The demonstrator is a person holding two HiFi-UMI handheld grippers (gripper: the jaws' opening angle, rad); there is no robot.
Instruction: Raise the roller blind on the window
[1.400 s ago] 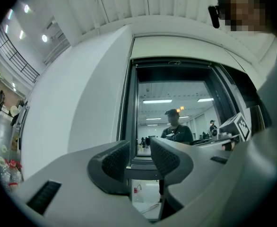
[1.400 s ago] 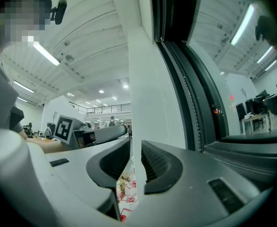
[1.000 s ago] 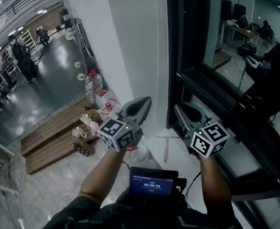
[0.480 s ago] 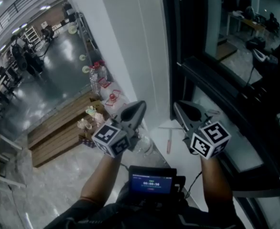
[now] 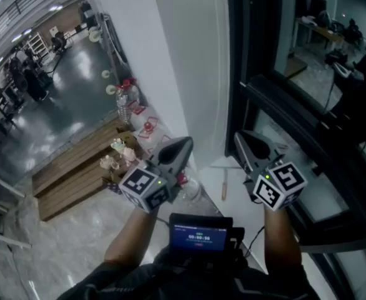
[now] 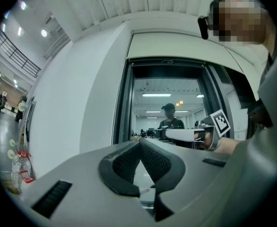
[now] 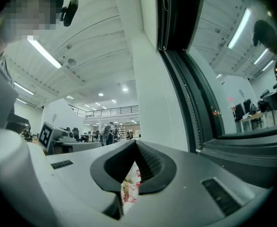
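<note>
The left gripper [image 5: 185,143] sits at the lower centre of the head view. In the left gripper view its [image 6: 140,141] ribbed pads [image 6: 124,164] meet at the tips. It is fully closed, with nothing between them and nothing touched.

The right gripper [image 5: 240,137] is just to the right of it, level with it and apart from it. Its jaws have just been closing. In the right gripper view they [image 7: 135,144] stand very narrow, tips together, with only a thin wedge of gap lower down. Through that gap show small pink and white things on the floor far beyond. Nothing is held.

The window [image 5: 308,55] fills the upper right of the head view: a dark frame [image 5: 238,74] beside a white wall [image 5: 189,55], with glass showing a lit room. Both grippers point towards it, and their tips stop short of the frame. In the right gripper view a thin beaded cord [image 7: 182,96] runs down the frame, to the right of the jaws and apart from them. The roller blind's cloth cannot be picked out in any view.

Below the right gripper lies a white sill [image 5: 233,195].
</note>
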